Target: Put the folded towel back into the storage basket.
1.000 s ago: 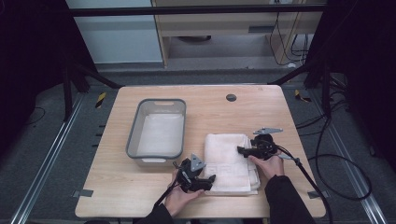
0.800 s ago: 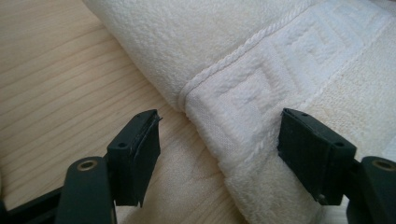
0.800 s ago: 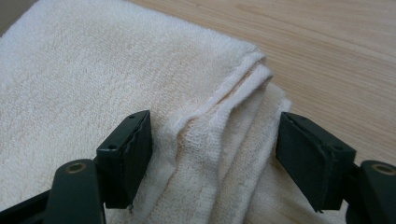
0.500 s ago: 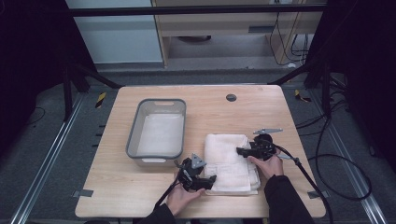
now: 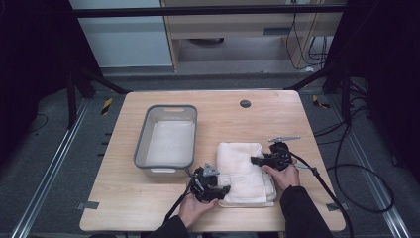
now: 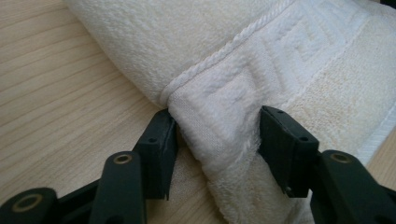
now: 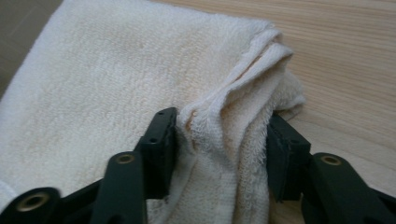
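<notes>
Closing just now, left claw (image 6: 217, 140) and right claw (image 7: 219, 149) each pinched a towel (image 5: 241, 163) fold bunched between its pads; lift looked ready

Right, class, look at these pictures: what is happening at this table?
A person at a wooden table works a folded white towel with a gripper in each hand. The left gripper pinches the towel's patterned, corded edge on the near left side; the right gripper pinches a bunched stack of layers at the right edge. Both sets of jaws have just been closing, and the cloth is squeezed between the pads. The towel lies on the table, not yet lifted. A grey bin stands to its left.
</notes>
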The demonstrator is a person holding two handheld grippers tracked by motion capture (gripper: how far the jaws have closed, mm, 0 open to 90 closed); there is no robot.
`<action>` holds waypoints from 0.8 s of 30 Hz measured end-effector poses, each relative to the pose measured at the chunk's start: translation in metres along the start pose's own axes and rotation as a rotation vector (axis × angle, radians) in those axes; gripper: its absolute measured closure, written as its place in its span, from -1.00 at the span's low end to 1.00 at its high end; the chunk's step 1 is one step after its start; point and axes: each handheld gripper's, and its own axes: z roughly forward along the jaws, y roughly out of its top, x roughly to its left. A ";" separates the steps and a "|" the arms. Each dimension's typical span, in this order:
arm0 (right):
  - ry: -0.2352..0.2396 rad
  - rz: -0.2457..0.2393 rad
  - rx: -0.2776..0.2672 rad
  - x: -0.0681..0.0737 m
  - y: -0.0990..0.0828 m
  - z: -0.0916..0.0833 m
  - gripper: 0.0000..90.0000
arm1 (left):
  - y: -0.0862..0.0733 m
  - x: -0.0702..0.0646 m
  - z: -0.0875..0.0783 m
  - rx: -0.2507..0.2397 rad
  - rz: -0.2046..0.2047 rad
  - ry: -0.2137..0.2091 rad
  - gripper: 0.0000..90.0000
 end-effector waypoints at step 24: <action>0.035 -0.015 -0.036 0.007 0.006 -0.015 0.50 | 0.002 -0.001 -0.011 -0.042 -0.027 -0.070 0.62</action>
